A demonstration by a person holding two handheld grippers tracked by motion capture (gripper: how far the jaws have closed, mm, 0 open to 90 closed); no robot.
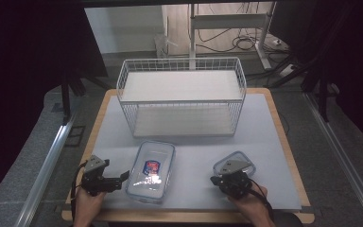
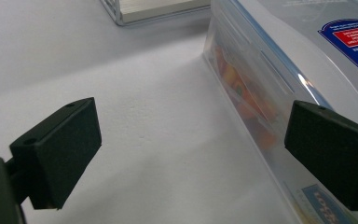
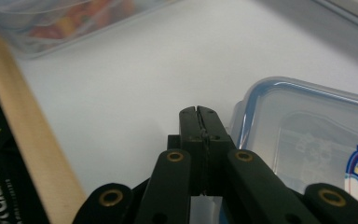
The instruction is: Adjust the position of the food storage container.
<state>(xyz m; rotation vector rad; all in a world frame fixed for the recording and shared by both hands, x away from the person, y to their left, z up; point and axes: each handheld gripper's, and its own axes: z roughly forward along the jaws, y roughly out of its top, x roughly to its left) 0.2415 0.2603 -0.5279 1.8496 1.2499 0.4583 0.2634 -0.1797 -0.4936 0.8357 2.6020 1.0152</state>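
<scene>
Two lidded plastic food containers lie on the pale table mat (image 1: 194,156) below a white wire basket (image 1: 182,97), which stands at upper centre of the high view.

The large clear container (image 1: 151,171) lies at lower centre-left, its lid bearing a blue-and-red label, with coloured contents visible through its side wall in the left gripper view. The left gripper (image 1: 105,179) lies at lower left just beside that container's near long side. Its jaws are spread wide: one pad is over bare mat, and the other is in front of the container's side wall in the left gripper view. Whether that pad touches the wall cannot be told.

The small blue-rimmed container (image 1: 236,164) lies at lower right, partly under the right gripper (image 1: 229,178). In the right gripper view its jaws are pressed together with nothing between them, their tips just beside the container's rounded corner (image 3: 251,100).

The step in hand appears to be taking up a container, probably for the basket. To do it well, the right jaws would need to spread before meeting the rim. The left gripper should straddle the wall or lid edge squarely. The load should be kept level, since the lid latches look shallow and a corner grip could slip.
</scene>
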